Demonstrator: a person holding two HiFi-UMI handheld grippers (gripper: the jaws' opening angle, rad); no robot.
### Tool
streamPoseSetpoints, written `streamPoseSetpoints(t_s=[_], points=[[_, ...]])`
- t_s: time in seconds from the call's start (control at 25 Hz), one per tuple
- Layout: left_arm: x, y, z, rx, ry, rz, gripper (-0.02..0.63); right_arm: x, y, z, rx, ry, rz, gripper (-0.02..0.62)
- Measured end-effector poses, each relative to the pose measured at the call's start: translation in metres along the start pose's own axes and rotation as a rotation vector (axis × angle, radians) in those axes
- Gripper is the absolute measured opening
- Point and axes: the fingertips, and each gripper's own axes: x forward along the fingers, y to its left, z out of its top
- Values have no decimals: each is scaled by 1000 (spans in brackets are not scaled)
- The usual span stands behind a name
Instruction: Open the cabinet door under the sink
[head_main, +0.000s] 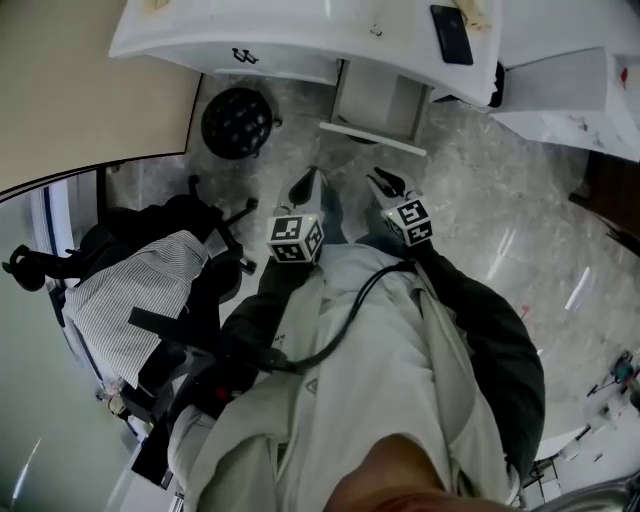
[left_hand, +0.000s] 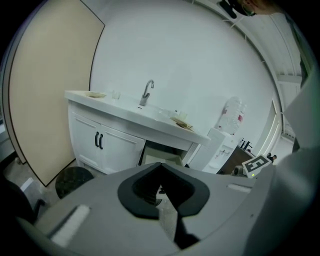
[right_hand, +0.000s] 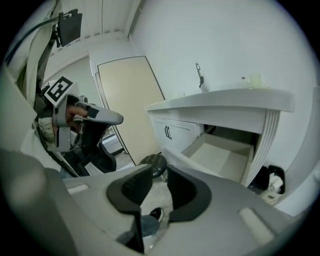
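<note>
Cabinet door (head_main: 372, 139): it is under the sink table (head_main: 200, 30) and already juts out from the white cabinet front, with the compartment behind it showing. I judge the task as good as done.
Neighbouring doors: the pair with black handles (left_hand: 98, 141) beside it is shut.
Person: stands well back from the cabinet, with bare floor between them and the door.
Risk at the door: it sticks out low into the walking space. A step forward or a careless swing of an arm could knock it, slam it shut or strain its fittings.
Risk at the stool: the round black stool (head_main: 238, 122) sits near the open door, and a nudge could roll it into the panel.
Risk at the cable: a black cable (head_main: 350, 310) hangs down the person's front, close to the chair (head_main: 140, 300) draped with striped cloth. Turning that way could snag it.
Left tongs (left_hand: 160, 167): pressed together at the tips, with nothing between them and touching nothing.
Right tongs (right_hand: 159, 172): a little apart, with a narrow gap through which only floor and a shoe show. They hold nothing and touch nothing.
</note>
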Motion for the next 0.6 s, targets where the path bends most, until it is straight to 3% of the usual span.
streamPoseSetpoints(t_s=[0.28,0.6], points=[[-5,-5,34,42,-83,20,6,-16,-32,23,-54,-20,-89,95],[2,-11,55,58,-119,41,6,-21,-41,46,-102,-25,-51,67]])
